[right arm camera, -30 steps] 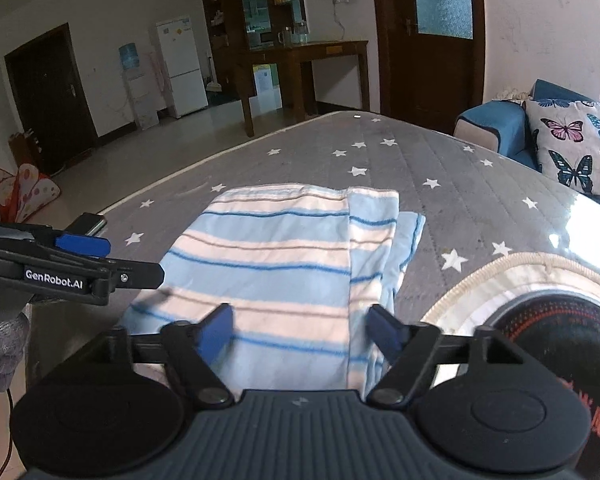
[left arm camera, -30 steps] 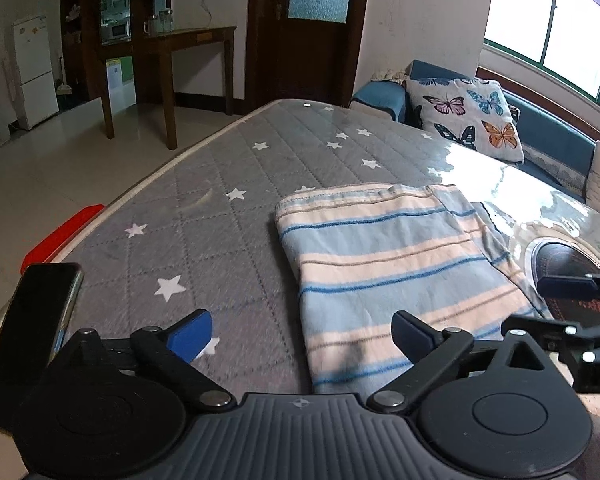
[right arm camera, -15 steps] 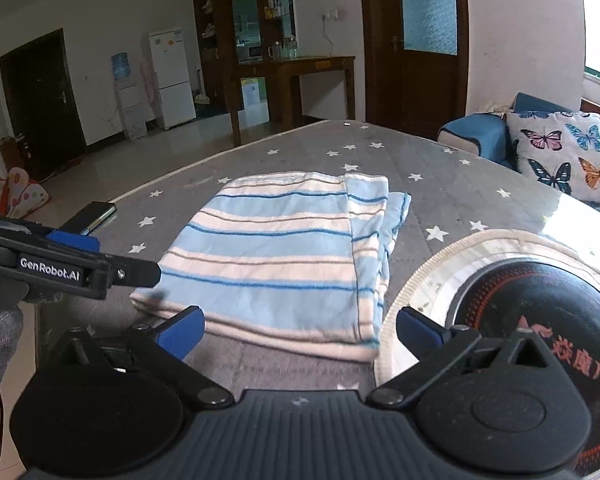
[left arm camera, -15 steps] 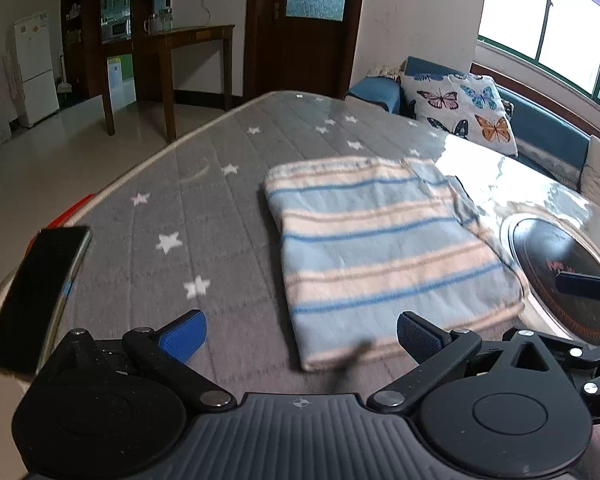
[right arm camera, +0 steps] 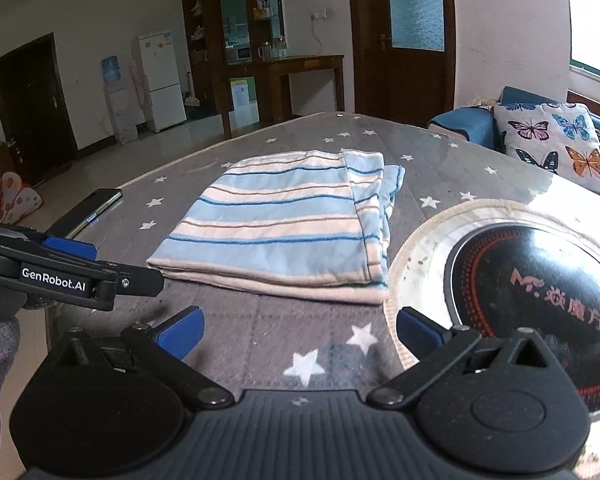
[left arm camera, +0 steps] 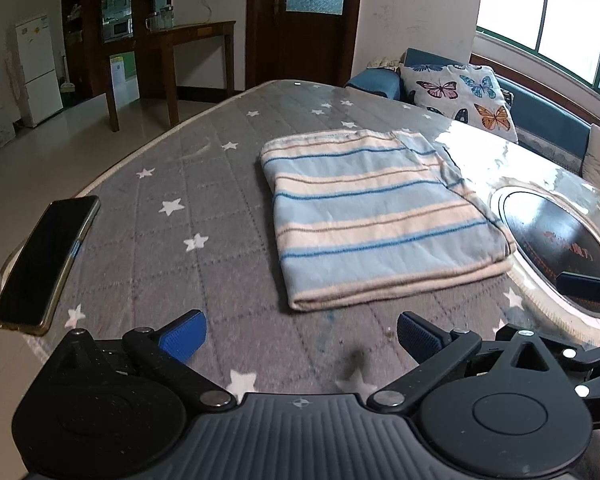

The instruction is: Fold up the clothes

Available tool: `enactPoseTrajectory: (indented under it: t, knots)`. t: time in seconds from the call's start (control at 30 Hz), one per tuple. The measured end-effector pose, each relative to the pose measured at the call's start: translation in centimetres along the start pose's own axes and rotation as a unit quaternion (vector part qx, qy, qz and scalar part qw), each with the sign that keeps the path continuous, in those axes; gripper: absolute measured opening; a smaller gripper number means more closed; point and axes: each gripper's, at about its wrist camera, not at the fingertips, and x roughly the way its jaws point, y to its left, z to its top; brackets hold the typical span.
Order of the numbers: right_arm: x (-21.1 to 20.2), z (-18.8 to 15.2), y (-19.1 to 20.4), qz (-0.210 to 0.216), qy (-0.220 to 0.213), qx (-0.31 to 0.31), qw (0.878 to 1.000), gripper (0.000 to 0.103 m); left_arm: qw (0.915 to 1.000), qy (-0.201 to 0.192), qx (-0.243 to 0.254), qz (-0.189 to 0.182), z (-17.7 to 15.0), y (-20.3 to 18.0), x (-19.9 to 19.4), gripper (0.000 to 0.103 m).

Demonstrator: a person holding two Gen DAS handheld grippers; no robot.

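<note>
A blue and cream striped garment [left arm camera: 376, 212] lies folded into a flat rectangle on the grey star-patterned table cover [left arm camera: 204, 184]; it also shows in the right wrist view [right arm camera: 292, 224]. My left gripper [left arm camera: 300, 334] is open and empty, a short way in front of the garment's near edge. My right gripper [right arm camera: 298, 330] is open and empty, also a short way back from the near edge. The left gripper's body [right arm camera: 72, 276] shows at the left of the right wrist view.
A black phone [left arm camera: 48, 256] lies at the table's left edge. A round black induction cooker [right arm camera: 540, 292] sits in the table to the right of the garment. A butterfly cushion [left arm camera: 460, 96] rests on a blue sofa beyond the table.
Both grippers have drawn back from the garment and opened wider. The garment, earlier right between the fingers, now lies whole in front of them.
</note>
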Motion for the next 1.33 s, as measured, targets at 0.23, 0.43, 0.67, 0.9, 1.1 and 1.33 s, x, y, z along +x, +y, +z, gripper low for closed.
enactPoseTrajectory:
  t: [0.23, 0.43, 0.67, 0.9, 1.1, 1.33]
  knots:
    - [-0.6, -0.7, 0.1, -0.003, -0.003, 0.009, 1.000, 0.103, 1.0000, 0.000, -0.003, 0.007, -0.9, -0.2, -0.4, 0.103]
    - [-1.0, -1.3, 0.2, -0.006, -0.003, 0.014, 1.000, 0.103, 0.9999, 0.001, -0.010, 0.006, -1.6, -0.4, -0.6, 0.103]
    - [-1.3, -1.8, 0.6, -0.006, 0.000, 0.014, 1.000, 0.103, 0.9999, 0.004, -0.010, 0.008, -2.2, -0.7, -0.8, 0.103]
    - [-1.5, -2.0, 0.7, -0.006, 0.000, 0.014, 1.000, 0.103, 0.9999, 0.004, -0.011, 0.009, -2.6, -0.8, -1.1, 0.103]
    - [-1.8, -2.3, 1.1, -0.005, 0.000, 0.009, 1.000, 0.103, 0.9999, 0.005, -0.011, 0.008, -3.0, -1.0, -1.3, 0.103]
    - [-2.0, -2.4, 1.3, -0.007, 0.000, 0.009, 1.000, 0.103, 0.9999, 0.005, -0.009, 0.013, -3.2, -1.2, -1.5, 0.103]
